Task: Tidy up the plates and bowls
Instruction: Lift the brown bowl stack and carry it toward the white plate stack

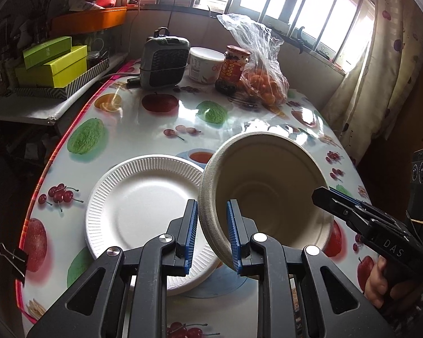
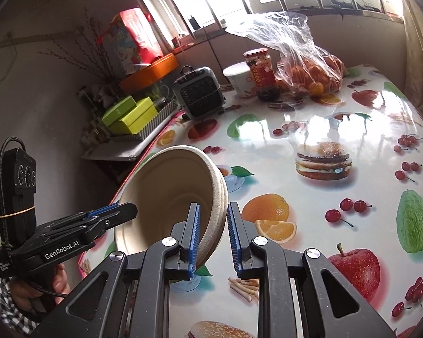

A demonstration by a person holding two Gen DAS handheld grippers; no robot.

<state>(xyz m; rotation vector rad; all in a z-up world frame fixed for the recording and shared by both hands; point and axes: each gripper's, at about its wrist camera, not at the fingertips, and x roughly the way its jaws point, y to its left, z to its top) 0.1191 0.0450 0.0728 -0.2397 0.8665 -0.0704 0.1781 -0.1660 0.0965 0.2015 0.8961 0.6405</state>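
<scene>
Two close wrist cameras look steeply down along their fingers (image 1: pixel 191 231) at the table (image 2: pixel 310 129), sharing the bowl (image 1: pixel 268 180) and window.

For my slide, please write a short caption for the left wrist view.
Both grippers, left and right, hold a tilted beige bowl by opposite rims above a white plate on the fruit-print table.

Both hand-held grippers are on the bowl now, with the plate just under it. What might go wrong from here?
1. The beige bowl hangs tilted, pinched only at opposite rim edges by the left hand-held gripper and right hand-held gripper; uneven motion may twist or drop it.
2. Its lower edge sits close above the white foam plate, which a bump would likely shove.
</scene>
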